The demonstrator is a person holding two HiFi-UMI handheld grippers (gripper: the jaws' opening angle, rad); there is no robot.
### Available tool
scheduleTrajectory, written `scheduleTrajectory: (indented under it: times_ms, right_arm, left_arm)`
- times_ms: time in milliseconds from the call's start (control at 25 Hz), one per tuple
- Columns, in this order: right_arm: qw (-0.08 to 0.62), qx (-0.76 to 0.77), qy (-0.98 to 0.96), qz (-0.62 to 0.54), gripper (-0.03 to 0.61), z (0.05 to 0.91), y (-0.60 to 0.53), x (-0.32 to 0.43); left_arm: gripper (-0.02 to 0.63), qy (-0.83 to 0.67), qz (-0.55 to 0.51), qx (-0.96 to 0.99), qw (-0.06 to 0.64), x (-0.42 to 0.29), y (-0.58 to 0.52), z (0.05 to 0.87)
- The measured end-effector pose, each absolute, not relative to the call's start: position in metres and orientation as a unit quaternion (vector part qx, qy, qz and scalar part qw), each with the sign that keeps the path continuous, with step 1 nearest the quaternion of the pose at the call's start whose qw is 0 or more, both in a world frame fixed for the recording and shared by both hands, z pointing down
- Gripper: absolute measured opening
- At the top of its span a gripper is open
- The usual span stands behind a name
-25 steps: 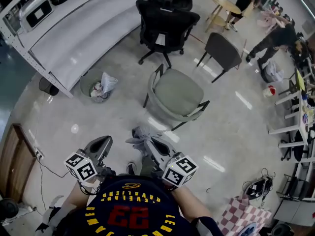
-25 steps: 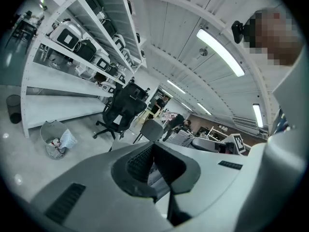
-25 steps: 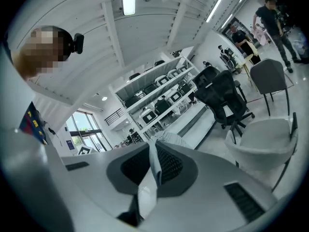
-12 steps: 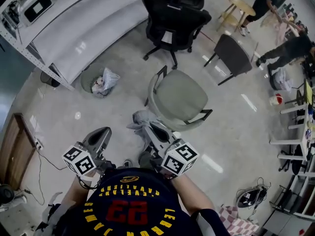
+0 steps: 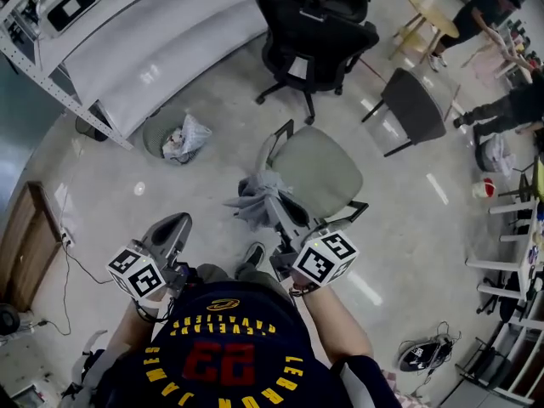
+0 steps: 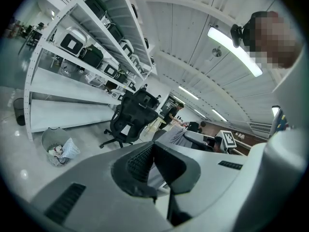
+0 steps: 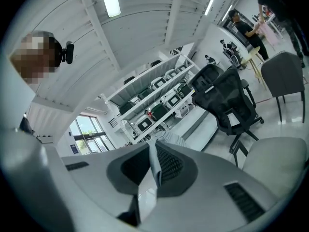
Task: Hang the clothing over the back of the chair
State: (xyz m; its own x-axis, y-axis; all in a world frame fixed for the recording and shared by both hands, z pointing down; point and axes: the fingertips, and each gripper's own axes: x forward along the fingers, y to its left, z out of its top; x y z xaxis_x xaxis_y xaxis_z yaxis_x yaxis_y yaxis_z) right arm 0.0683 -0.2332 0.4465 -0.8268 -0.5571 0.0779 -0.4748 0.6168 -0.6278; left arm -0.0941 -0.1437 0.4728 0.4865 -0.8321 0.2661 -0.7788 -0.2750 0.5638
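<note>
Now, at the head view's far left: shelving (image 5: 127,49) and a bin (image 5: 174,137) on the floor. The left gripper (image 5: 177,228) is held low, with its jaws together. Its own view confirms that the pads meet with nothing between them. That view also shows the clothing (image 5: 259,198) side-on. The head view shows it as a grey, bunched mass hanging from the right gripper (image 5: 285,219) at the near edge of the chair (image 5: 327,172). Contact with the chair cannot be told. Only the right gripper view shows the grip: a thin fold of cloth is pinched between the pads.
</note>
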Motion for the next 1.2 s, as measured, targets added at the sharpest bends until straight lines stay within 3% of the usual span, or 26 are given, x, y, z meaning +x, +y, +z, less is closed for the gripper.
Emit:
scheduleTrajectory:
  times_ms: [680, 1200]
  right_arm:
    - [0.053, -0.452, 0.807, -0.377, 0.028, 0.528, -0.341, 0.165]
    - [-0.045, -0.539, 0.678, -0.498, 0.028, 0.708, -0.344, 0.221]
  left_arm:
    - [0.003, -0.470, -0.014, 0.812, 0.345, -0.114, -0.192, 0.482]
    - [0.003, -0.447, 0.009, 0.821, 0.355, -0.121, -0.225, 0.484]
